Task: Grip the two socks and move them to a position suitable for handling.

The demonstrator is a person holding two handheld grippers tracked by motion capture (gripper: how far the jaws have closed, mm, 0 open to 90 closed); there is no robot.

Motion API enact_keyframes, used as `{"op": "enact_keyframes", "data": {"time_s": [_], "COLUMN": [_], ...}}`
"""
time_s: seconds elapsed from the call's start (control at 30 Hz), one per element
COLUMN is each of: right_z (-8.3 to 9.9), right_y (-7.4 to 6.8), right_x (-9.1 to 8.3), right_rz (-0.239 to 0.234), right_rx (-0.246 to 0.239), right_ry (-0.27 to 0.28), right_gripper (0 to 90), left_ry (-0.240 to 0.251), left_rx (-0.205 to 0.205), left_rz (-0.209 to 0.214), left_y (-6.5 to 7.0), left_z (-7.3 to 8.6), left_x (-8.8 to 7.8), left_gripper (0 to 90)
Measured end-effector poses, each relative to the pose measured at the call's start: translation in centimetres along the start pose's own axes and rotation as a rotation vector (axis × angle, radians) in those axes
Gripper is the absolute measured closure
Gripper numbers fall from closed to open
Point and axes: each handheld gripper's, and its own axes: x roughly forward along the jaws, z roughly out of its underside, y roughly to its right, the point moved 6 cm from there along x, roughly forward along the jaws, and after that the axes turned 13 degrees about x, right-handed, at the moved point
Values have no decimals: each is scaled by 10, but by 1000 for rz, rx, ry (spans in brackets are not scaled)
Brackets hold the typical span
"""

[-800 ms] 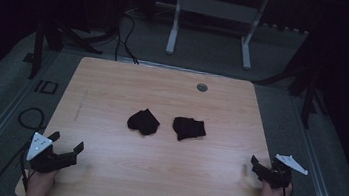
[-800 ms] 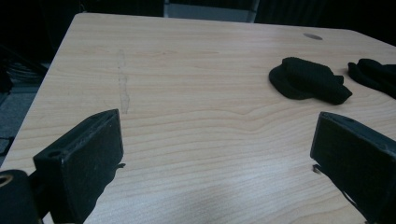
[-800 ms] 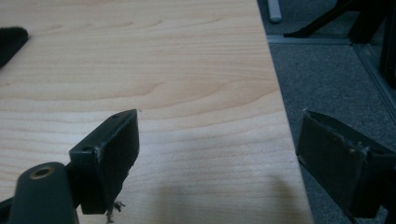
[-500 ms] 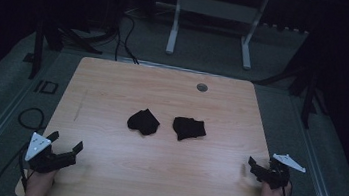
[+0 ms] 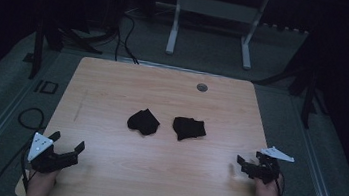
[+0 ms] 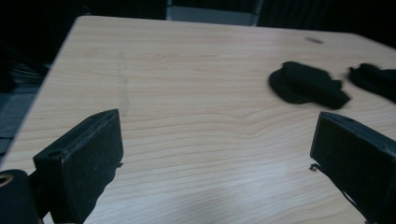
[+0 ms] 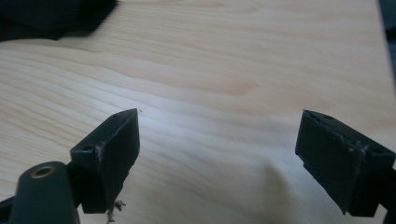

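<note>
Two crumpled black cloths lie side by side in the middle of the wooden table (image 5: pixel 113 85): the left cloth (image 5: pixel 144 121) and the right cloth (image 5: pixel 189 128). My left gripper (image 5: pixel 67 141) rests at the near left corner, open with nothing between its jaws. My right gripper (image 5: pixel 243 167) is at the near right edge, also open with nothing in it. In the left gripper view, the gripper (image 6: pixel 218 122) points over bare wood, with the left cloth (image 6: pixel 306 85) and the right cloth (image 6: pixel 376 80) farther off to the right. In the right gripper view, past the gripper (image 7: pixel 219 120), one black cloth (image 7: pixel 51 16) sits at the top left.
A small round grommet (image 5: pixel 202 87) sits near the table's far edge. Behind the table stands a white metal frame (image 5: pixel 213 12) on a dark floor. Cables (image 5: pixel 23 120) trail beside the table's left side. Bare wood lies between both grippers and the cloths.
My right gripper has shifted slightly to the left, inward from the table's right edge. The left gripper and both cloths have stayed where they were.
</note>
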Motion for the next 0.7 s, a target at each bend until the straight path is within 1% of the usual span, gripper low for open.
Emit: {"op": "enact_keyframes", "data": {"time_s": [0.03,0.07,0.1,0.13,0.17,0.2,0.27,0.3,0.33,0.4,0.43,0.5,0.53,0.6,0.7], "right_z": [-2,-4,-6,-8,-10,-13,-17,-19,-21,-25,-26,-30,-32,-37,-44], "right_y": [-4,-10,-15,-21,-27,-33,-43,-49,-55,-66,-73,-84,-90,-102,-117], "right_x": [2,5,8,11,14,17,23,27,30,35,38,44,47,51,61], "right_rz": [-13,-38,-56,-61,-71,-81,-115,-139,-152,-173,-179,-160,-168,-211,-235], "right_rx": [-14,-26,-45,-65,-84,-96,-94,-89,-91,-100,-101,-122,-138,-139,-151], "right_ry": [-8,-15,-21,-31,-40,-37,-48,-59,-60,-60,-65,-68,-68,-67,-80], "right_gripper": [135,131,131,128,127,127,128,128,128,128,128,128,127,125,126], "left_ry": [6,8,8,6,-6,-19,-25,-21,-27,-44,-51,-68,-75,-78,-75], "left_rx": [-8,-14,-14,-9,-9,-11,-29,-23,-4,30,36,47,52,57,54], "left_rz": [5,15,16,14,12,16,59,62,57,61,64,75,77,80,81], "left_y": [1,2,2,3,4,5,8,10,11,15,17,20,22,23,23], "left_z": [0,-1,-1,-1,0,0,0,-1,-1,-1,-1,0,0,0,0], "left_x": [0,0,0,0,1,2,2,3,3,3,4,4,5,5,5], "left_gripper": [29,29,29,29,29,29,29,29,29,29,29,29,29,29,29]}}
